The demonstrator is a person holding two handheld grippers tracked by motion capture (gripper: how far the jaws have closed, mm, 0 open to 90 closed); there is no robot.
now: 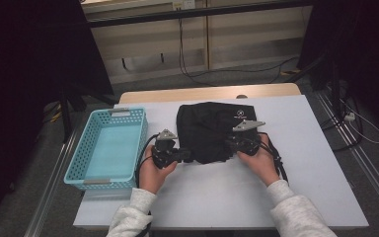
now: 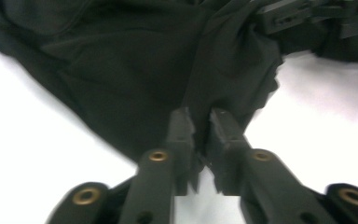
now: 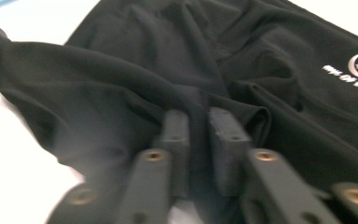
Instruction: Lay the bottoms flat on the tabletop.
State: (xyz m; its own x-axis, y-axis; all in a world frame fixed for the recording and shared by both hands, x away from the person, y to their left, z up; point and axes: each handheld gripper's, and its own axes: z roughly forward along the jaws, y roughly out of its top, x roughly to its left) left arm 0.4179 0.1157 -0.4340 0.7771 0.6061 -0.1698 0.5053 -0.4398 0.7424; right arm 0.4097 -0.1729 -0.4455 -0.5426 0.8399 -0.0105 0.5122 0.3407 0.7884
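**Pinching the near hem of the black garment**

A black garment point(image 1: 208, 129) lies bunched on the white desk point(image 1: 306, 163), just ahead of both hand-held grippers. The left hand-held gripper point(image 1: 186, 156) meets its near left corner; the right hand-held gripper point(image 1: 231, 144) sits at the near right edge, well apart from the left one.

In the left gripper view, the left hand-held gripper point(image 2: 200, 128) has its jaws drawn close together, with a thin fold of cloth point(image 2: 198, 100) running down into the narrow gap between them. It looks like a light pinch on the hem. In the right gripper view, the right hand-held gripper point(image 3: 199, 125) has its jaws a little wider, astride a raised ridge of cloth; the pads appear to rest beside the ridge rather than squeeze it, so I judge it not yet gripped.

The step in hand seems to be taking the near edge at two points, probably to lift or fold the garment. To do it well:

- Close the right jaws fully on the ridge before any lift, so that one layer does not slip out.
- Keep both pinches on the same edge and at the same depth, or the cloth will twist.
- Raise both hands together and evenly.

A blue basket point(image 1: 96, 170) stands beside the left hand-held gripper, on its outer side, clear of the cloth.
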